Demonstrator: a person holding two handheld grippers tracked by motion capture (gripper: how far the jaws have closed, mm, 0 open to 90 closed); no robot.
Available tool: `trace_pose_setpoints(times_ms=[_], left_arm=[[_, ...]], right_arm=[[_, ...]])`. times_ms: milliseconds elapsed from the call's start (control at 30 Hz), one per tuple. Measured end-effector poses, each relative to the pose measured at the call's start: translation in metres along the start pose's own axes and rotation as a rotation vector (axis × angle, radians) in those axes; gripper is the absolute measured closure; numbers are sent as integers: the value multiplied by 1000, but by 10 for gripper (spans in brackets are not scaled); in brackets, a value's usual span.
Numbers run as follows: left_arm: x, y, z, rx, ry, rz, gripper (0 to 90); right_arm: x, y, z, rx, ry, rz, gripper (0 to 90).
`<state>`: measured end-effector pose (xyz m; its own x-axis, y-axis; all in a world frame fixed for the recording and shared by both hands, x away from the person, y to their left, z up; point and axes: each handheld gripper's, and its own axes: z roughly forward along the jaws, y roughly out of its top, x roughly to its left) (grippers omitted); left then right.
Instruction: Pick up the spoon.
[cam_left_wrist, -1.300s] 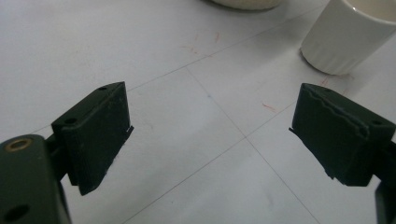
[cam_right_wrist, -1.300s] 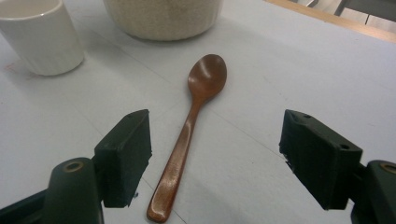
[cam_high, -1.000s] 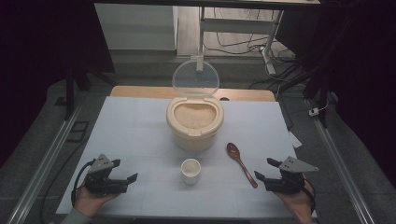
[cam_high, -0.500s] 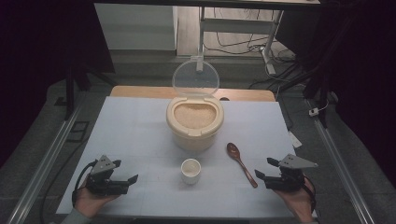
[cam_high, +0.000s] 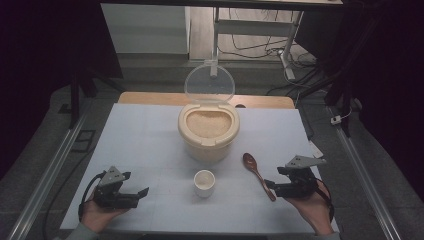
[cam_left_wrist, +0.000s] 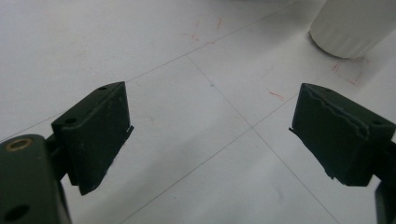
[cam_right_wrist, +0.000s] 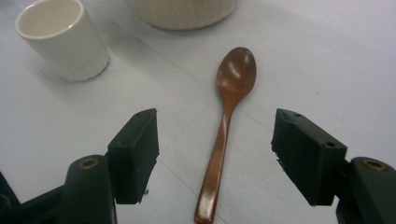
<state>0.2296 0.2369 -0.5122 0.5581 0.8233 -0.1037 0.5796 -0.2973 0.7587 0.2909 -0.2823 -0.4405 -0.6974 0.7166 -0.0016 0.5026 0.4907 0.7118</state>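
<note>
Now, high view: right gripper (cam_high: 272, 186) sits at the handle end of the wooden spoon (cam_high: 257, 174), which lies flat on the white bench (cam_high: 145, 135), bowl end toward the rice tub (cam_high: 208, 131). Tub lid stands open at the back, prob. so rice can be scooped into the small white cup (cam_high: 204, 182) in front of it. Left gripper (cam_high: 140, 192) rests well apart on the other side, fingers spread, nothing between them, likely just parked.

Left gripper view: fingers (cam_left_wrist: 95, 133) wide apart over bare bench w/ grid lines; base of the cup (cam_left_wrist: 348, 25) at top right. Confirms empty, which the high view only hints at.

Right gripper view: fingers (cam_right_wrist: 137, 149) spread either side of the spoon (cam_right_wrist: 226, 126) handle, not touching it; they've just been closing a little, spoon lying between them. Handle sits roughly centred, so lined up for a pinch. Cup (cam_right_wrist: 63, 39) at upper left, tub (cam_right_wrist: 182, 11) edge at top. Approach looks like pick-up, not yet gripped.
</note>
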Motion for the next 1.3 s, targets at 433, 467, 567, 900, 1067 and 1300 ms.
trace_pose_setpoints(times_ms=[433, 467, 567, 900, 1067, 1300], left_arm=[[3, -1, 3, 9, -11, -18, 115], [3, -1, 3, 9, -11, -18, 114], [4, -2, 2, 7, -14, -22, 115], [2, -2, 4, 16, -14, -9, 115], [1, -2, 4, 22, -10, -3, 115], [-2, -2, 3, 25, -6, 14, 115]], right_arm=[[10, 22, 21, 193, 6, 33, 336], [11, 23, 24, 217, 6, 40, 339], [12, 23, 33, 276, -12, 44, 349], [3, 12, 56, 359, -45, 79, 421], [-1, 7, 66, 387, -47, 85, 477], [-6, 0, 75, 405, -62, 83, 590]])
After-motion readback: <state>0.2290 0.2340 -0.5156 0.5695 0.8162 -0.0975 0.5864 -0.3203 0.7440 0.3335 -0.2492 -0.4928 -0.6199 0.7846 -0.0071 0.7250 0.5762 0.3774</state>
